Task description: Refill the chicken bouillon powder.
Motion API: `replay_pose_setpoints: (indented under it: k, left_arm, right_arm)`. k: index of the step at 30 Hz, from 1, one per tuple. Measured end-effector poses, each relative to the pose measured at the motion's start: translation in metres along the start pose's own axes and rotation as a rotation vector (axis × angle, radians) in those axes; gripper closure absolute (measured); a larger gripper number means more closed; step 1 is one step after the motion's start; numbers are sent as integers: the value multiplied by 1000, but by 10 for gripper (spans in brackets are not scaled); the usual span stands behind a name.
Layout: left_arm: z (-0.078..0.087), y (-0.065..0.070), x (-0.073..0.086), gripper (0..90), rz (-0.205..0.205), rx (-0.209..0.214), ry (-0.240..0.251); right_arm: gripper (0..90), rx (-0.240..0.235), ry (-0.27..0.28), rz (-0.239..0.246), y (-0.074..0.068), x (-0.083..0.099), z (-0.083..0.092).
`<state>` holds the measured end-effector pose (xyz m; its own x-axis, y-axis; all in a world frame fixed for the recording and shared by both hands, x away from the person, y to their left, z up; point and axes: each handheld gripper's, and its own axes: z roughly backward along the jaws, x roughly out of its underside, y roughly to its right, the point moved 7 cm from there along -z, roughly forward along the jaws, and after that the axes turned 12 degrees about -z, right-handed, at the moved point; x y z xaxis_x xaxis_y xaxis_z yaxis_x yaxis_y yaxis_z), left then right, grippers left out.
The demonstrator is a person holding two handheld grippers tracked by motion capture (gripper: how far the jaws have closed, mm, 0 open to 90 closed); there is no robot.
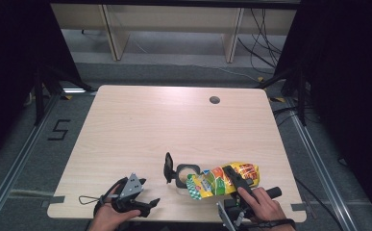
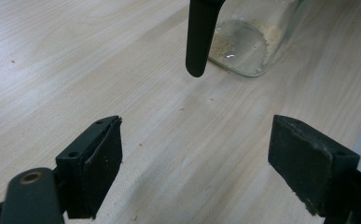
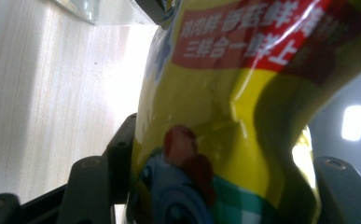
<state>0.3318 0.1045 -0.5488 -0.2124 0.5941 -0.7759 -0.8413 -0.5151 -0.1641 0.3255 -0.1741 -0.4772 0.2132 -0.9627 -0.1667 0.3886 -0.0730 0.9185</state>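
Nearest us, our right gripper point(image 1: 235, 179) has its jaws closed on the yellow seasoning bag point(image 1: 222, 179), pinching it across its middle; in the right gripper view the glossy film point(image 3: 225, 116) buckles between the two black jaws. The bag hangs tilted over the near right part of the table point(image 1: 140, 125), its torn mouth pointing toward the open glass jar point(image 1: 187, 174) with the flip lid point(image 1: 167, 167) standing up at its left. We judge the bag soft, light and slippery, its loose powder likely to shift, so a hold across the crumpled body suits it better than one on a slick flat face. The jar looks hard, breakable and easy to tip. Our left gripper point(image 1: 142, 204) rests near the front edge with jaws wide apart and nothing between them.
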Motion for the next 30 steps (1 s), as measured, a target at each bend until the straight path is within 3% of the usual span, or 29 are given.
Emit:
replay_pose_setpoints:
  k: [1,2,4,5,7,9,10,16,17,26,30]
  left_arm:
    - [0,0,0,172,-1,1,-1]
    - [0,0,0,172,-2,0,-1]
    - [0,0,0,172,2,-1,0]
    - [0,0,0,172,-1,-1,0]
    - [0,0,0,172,-1,-4,1]
    - [0,-1,1,172,-7,-7,-5]
    - [0,-1,1,172,-9,-6,-5]
    - [0,-2,1,171,-27,-6,-11]
    - [-1,0,1,171,4,-5,-4]
    - [-1,1,0,171,14,1,5]
    - [0,0,0,171,-4,3,2]
  right_arm:
    - [412,3,14,51,3,-2,-1]
    - [413,8,17,65,5,-3,0]
    - [413,8,16,52,3,-2,-1]
    - [413,3,-1,-7,-1,1,0]
    - [413,3,1,-2,-1,1,0]
    - [413,15,26,69,4,-3,0]
    - [413,18,21,74,5,-3,0]
    - [413,15,27,67,4,-3,0]
    - [413,16,24,71,4,-3,0]
    - [413,19,28,74,4,-3,0]
    - [413,22,26,78,4,-3,0]
